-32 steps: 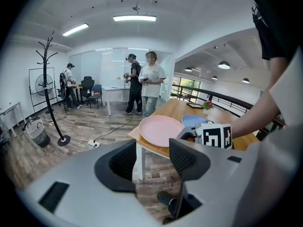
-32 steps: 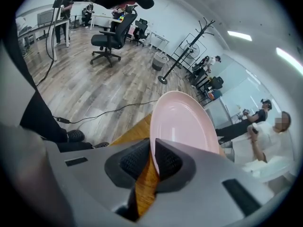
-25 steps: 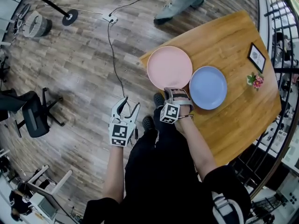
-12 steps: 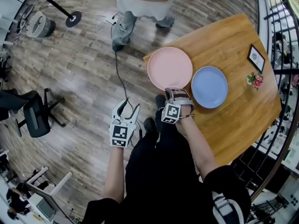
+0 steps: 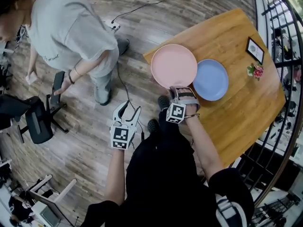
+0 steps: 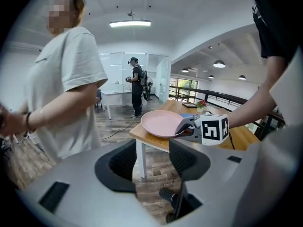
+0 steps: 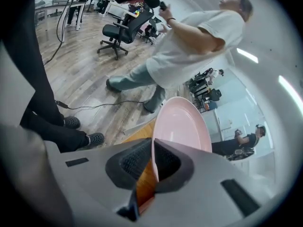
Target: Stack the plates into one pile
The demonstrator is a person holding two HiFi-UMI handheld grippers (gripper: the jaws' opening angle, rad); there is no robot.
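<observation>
Since one pile is goal, my right fingers (image 7: 134,163) pinch near rim of pink plate (image 5: 173,65), nearly shut on it, likely for carrying onto blue plate (image 5: 210,79) just beside; both on surface (image 5: 236,112). My left fingers (image 6: 120,163): apart, empty, off surface above floor, probably unneeded.

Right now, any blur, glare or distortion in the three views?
Head view: heavy fisheye, table edges bow, soft sheen on the floor, little blur. Left gripper view: black round vignette, ceiling lamp blown out, mosaic patch overlaid top left. Right gripper view: same vignette, scene tilted, pink plate sharp in the right gripper, ceiling lights streaked.
</observation>
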